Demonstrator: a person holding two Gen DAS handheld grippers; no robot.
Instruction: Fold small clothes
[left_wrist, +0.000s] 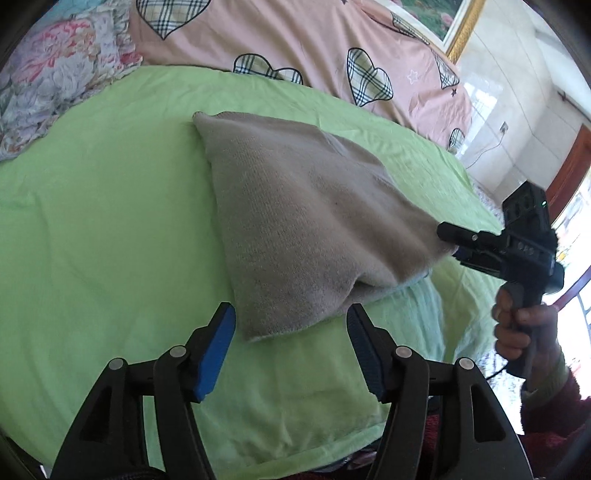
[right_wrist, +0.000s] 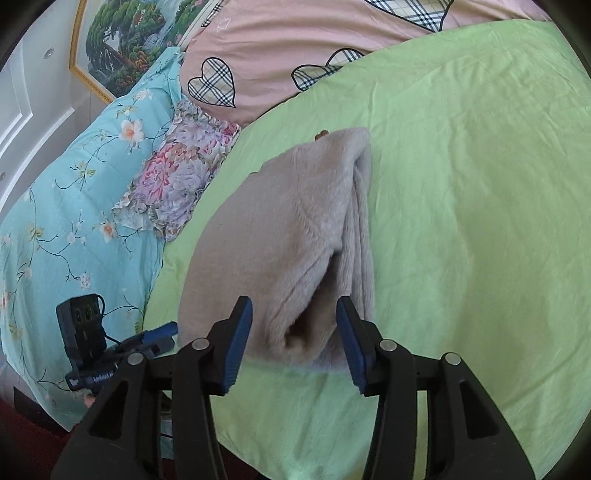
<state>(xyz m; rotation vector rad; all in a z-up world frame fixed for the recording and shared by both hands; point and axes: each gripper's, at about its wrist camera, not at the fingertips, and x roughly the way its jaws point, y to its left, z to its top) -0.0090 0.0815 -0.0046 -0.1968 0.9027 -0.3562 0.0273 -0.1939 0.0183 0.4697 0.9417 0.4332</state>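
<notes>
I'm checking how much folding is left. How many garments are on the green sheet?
1: a beige knit garment lies folded in the middle of the green sheet, just ahead of both open grippers. Others could be hidden outside the views.

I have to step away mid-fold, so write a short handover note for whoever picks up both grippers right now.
Left gripper: open, holds nothing, just short of the garment's near corner.
Right gripper: open, pads apart with the garment's near edge between them, not pinched.
Garment: beige knit, lying folded in layers on the green sheet, its layered edges stacked along one side. Near end gapes a little.
Done: at least one fold is laid and released.
Left: probably flatten the gaping end, and fold once more if a smaller bundle is wanted.
</notes>
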